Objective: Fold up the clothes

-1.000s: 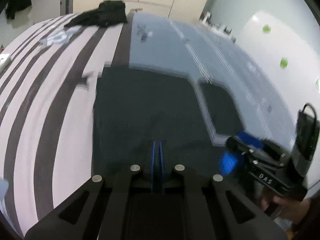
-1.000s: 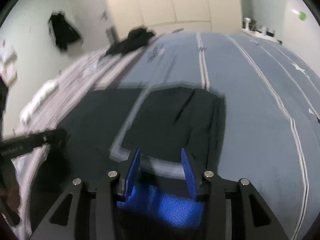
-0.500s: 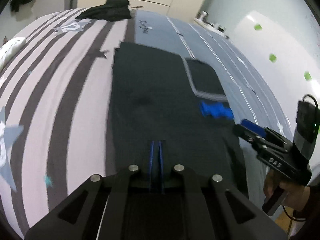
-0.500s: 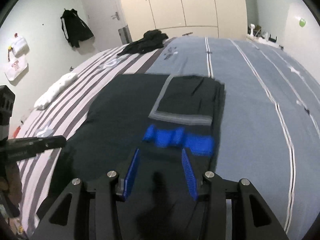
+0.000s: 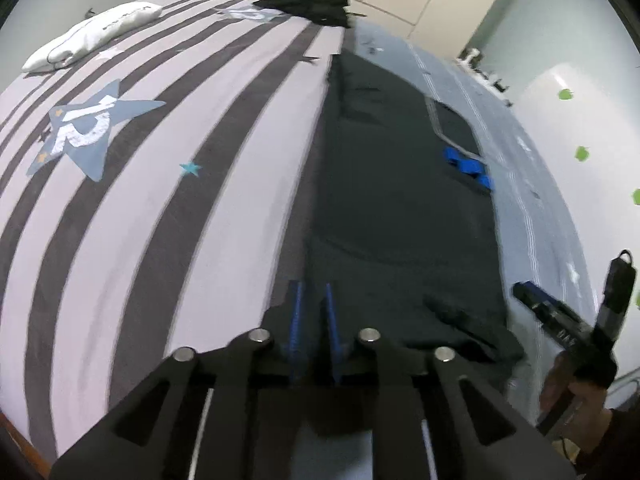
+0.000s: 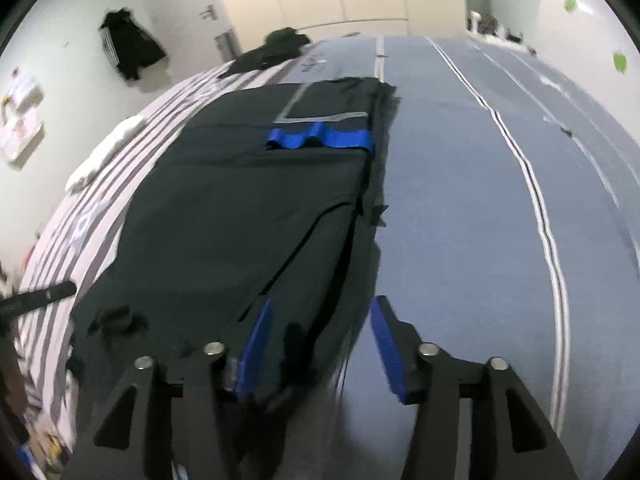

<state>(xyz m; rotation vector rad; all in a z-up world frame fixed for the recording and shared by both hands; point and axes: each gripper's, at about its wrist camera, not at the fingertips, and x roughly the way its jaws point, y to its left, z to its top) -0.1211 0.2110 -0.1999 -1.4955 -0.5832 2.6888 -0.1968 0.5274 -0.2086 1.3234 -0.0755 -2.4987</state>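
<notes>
Bedspread star (image 5: 86, 132) reads "12"; other print illegible.

My room is dim and evenly lit, casting soft shadows. Both fisheye views bend hard toward black corners. Motion blur smears my bed (image 5: 168, 208) and the dark garment's (image 6: 240, 208) near edge.

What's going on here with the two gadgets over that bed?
A person is folding a dark garment laid out on a bed, using a hand-held gripper in each hand. The left gripper and the right gripper hover over the garment's near edge, jaws opening, nothing pinched between them. A blue band shows across the garment's far part. Other dark clothes lie at the bed's far end.
</notes>
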